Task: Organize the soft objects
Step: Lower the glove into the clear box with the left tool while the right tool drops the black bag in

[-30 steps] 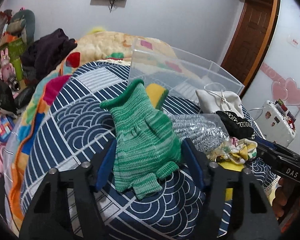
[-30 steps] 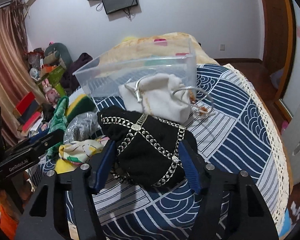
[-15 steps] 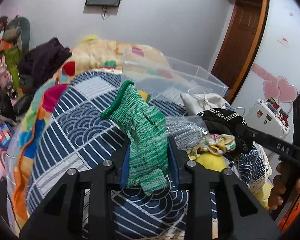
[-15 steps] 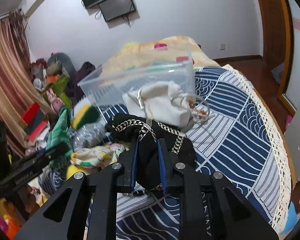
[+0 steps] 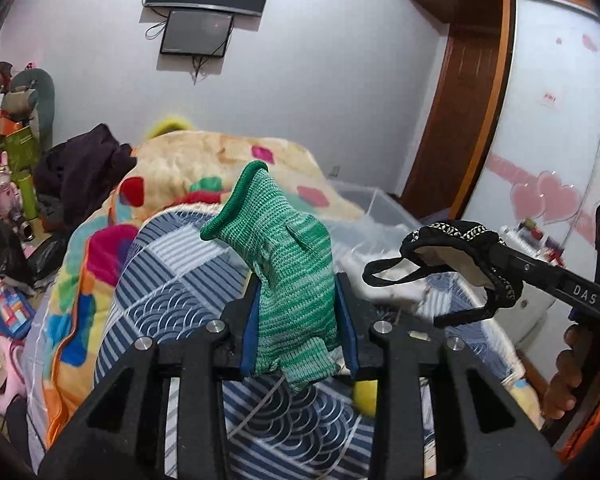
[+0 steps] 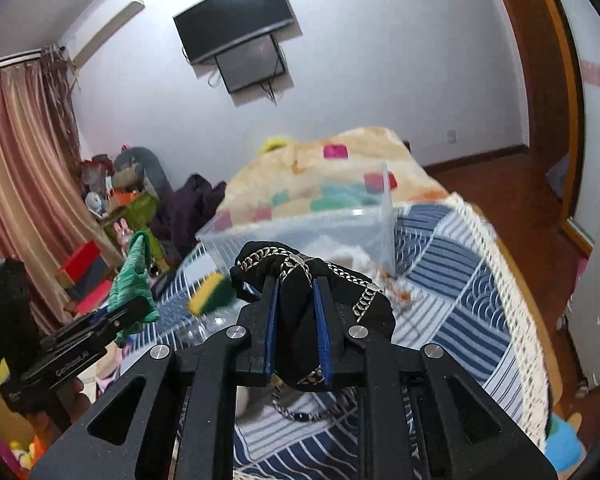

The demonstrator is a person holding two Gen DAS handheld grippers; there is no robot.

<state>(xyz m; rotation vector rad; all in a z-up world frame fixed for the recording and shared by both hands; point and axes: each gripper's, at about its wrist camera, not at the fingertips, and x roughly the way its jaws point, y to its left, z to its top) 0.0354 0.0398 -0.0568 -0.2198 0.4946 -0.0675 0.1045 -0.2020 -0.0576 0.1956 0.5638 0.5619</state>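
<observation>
My left gripper [image 5: 299,285] is shut on a green knitted glove [image 5: 278,224], which hangs lifted above the blue patterned quilt [image 5: 172,280]. Its cuff sticks up past the fingers. My right gripper [image 6: 296,282] is shut on a black fabric piece trimmed with silver chain [image 6: 260,257], also raised off the bed. From the left wrist view the black piece [image 5: 456,236] dangles with its strap from the right gripper [image 5: 504,258]. The right wrist view shows the glove [image 6: 134,276] in the left gripper [image 6: 120,314]. A clear plastic bin [image 6: 300,232] stands on the bed behind both.
A yellow-green sponge [image 6: 212,294] and a white pouch [image 5: 388,290] lie on the quilt near the bin. A colourful blanket [image 5: 204,160] and dark clothes [image 5: 80,168] lie farther back. Clutter lines the left wall, and a wooden door [image 5: 452,120] and a white cabinet [image 6: 596,280] stand on the right.
Both grippers closed on their items, the left on the glove and the right on the black piece. Both then rose, lifting them clear of the quilt.
</observation>
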